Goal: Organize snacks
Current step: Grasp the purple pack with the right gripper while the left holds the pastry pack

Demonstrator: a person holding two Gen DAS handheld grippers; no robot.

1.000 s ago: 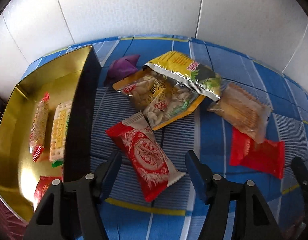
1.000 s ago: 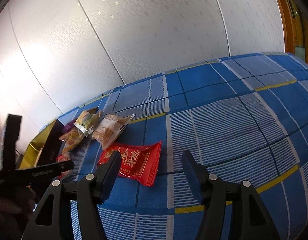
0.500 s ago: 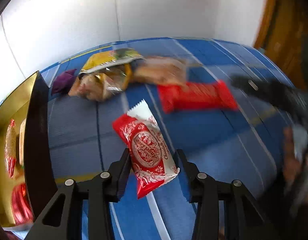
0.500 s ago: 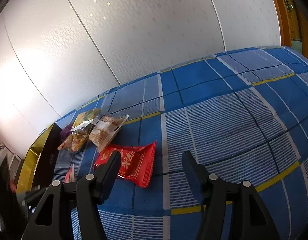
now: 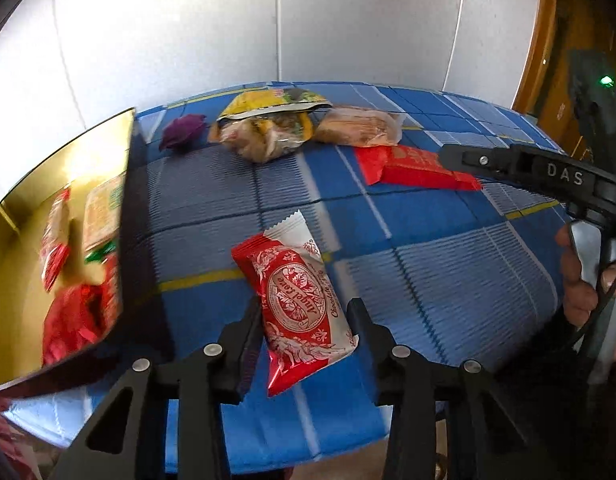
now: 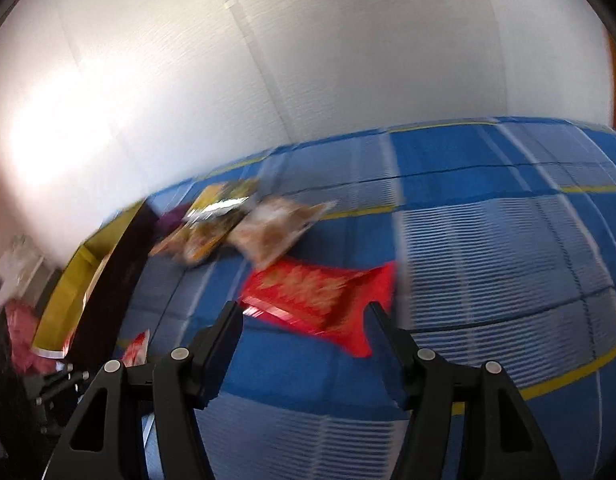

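**Ana:** Left wrist view has the left gripper pinching the red-and-white wafer packet across its width, both fingers pressed into the wrapper. It seems lifted off the blue checked cloth, though she can't be sure from this angle.

**Ben:** That cross-wise hold probably suits a drop into the gold tin, which stands just to the left, its dark wall facing the packet. Several wrapped snacks already lie inside, so the tin looks like the sorting place.

**Ana:** And the rest wait farther back: a yellow bag over a clear nut pouch, a purple sweet, a clear biscuit pack and a flat red packet.

**Ben:** Right wrist view adds what the left can't judge: the right gripper has its fingers spread wide with nothing between them, hovering near that red packet, likely lined up as its next pick. The picture is blurred, so contact can't be told.

**Ana:** Only the left view shows the tin's contents and the person's right hand on its trigger handle.
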